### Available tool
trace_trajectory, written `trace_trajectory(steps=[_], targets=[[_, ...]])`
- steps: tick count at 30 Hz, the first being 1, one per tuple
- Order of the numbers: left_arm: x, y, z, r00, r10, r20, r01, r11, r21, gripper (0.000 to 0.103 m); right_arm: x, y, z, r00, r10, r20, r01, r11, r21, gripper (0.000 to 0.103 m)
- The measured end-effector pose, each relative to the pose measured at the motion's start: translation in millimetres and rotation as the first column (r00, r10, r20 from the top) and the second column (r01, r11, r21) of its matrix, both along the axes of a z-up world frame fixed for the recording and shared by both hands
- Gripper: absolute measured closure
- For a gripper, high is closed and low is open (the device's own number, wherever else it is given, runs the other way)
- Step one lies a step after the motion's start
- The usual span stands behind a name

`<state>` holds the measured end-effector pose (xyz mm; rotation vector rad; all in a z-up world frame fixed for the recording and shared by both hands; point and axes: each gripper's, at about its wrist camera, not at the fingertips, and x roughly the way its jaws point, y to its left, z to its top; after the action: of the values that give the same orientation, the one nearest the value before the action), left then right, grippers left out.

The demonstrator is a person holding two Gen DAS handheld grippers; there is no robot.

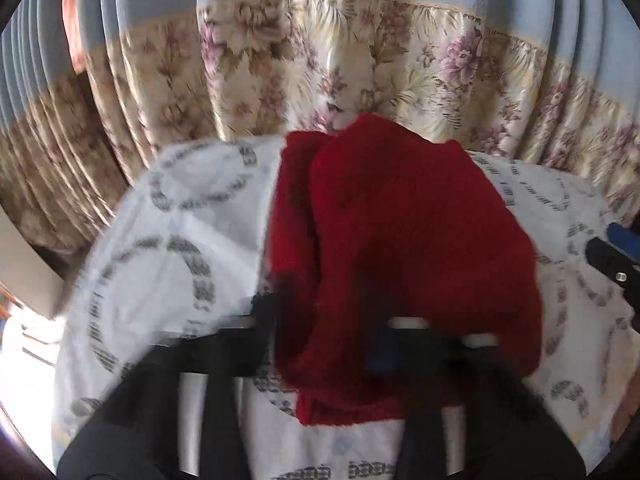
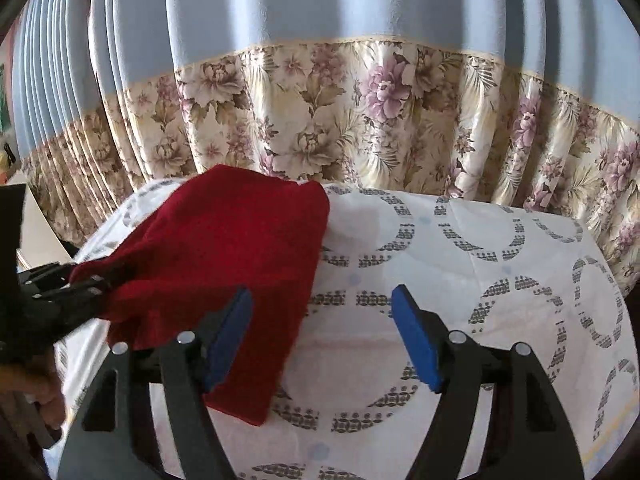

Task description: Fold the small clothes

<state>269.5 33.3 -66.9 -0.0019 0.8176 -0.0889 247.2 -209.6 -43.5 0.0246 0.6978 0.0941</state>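
Left gripper (image 2: pixel 100 286) fingers clamped on the red garment's (image 2: pixel 224 264) left edge, lifting it off the ring-printed tabletop cloth (image 2: pixel 460 280); right gripper (image 2: pixel 322 336) fingers apart, empty, lower centre; no legible writing.

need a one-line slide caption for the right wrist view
Right gripper open and empty over the patterned cloth while the left gripper pinches the red garment at its left edge.

The red cloth (image 1: pixel 400 248) hides the left gripper's (image 2: pixel 96 286) blurred fingertips, and the right gripper (image 1: pixel 612 248) is cut off at the right edge.
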Motion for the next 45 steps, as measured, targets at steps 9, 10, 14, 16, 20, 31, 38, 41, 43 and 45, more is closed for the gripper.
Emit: trace_trajectory(steps=[9, 10, 14, 16, 20, 31, 38, 41, 43, 45], targets=[[-37, 36, -21, 0.996, 0.084, 0.015, -0.084, 0.996, -0.002, 0.081, 0, 11, -11, 0.999, 0.032, -0.022, -0.032, 0.999, -0.001, 0.031], [-34, 39, -32, 0.996, 0.094, -0.01, -0.094, 0.995, 0.02, 0.081, 1, 13, -14, 0.999, 0.035, -0.029, -0.035, 0.999, 0.0, 0.031], [-33, 38, -49, 0.992, 0.129, -0.007, -0.127, 0.984, 0.128, 0.051, 4, 20, -22, 0.998, 0.05, -0.047, -0.049, 0.999, 0.002, 0.031], [-33, 40, -44, 0.986, 0.165, 0.008, -0.164, 0.972, 0.169, 0.016, 5, 22, -23, 0.997, 0.055, -0.046, -0.055, 0.998, 0.003, 0.031], [-35, 53, -24, 0.989, 0.148, 0.004, -0.147, 0.977, 0.155, 0.005, 9, 22, -18, 0.998, 0.058, -0.028, -0.058, 0.998, 0.014, 0.029], [20, 34, 41, 0.993, 0.088, 0.076, -0.09, 0.996, 0.021, 0.003, 49, 36, 9, 0.998, 0.044, 0.038, -0.045, 0.998, 0.038, 0.021], [81, 16, -7, 0.992, 0.126, -0.002, -0.125, 0.987, 0.101, 0.003, 93, 58, -4, 0.999, 0.05, -0.016, -0.049, 0.997, 0.061, 0.021], [88, 24, -26, 0.992, 0.126, -0.008, -0.125, 0.989, 0.075, 0.003, 102, 66, -22, 0.995, 0.077, -0.056, -0.073, 0.994, 0.085, 0.021], [86, 31, -30, 0.994, 0.111, 0.0, -0.111, 0.993, 0.03, 0.003, 99, 70, -31, 0.993, 0.101, -0.067, -0.094, 0.99, 0.102, 0.021], [81, 39, -29, 0.996, 0.084, -0.02, -0.085, 0.996, -0.026, 0.003, 94, 73, -39, 0.992, 0.103, -0.069, -0.097, 0.991, 0.092, 0.019]])
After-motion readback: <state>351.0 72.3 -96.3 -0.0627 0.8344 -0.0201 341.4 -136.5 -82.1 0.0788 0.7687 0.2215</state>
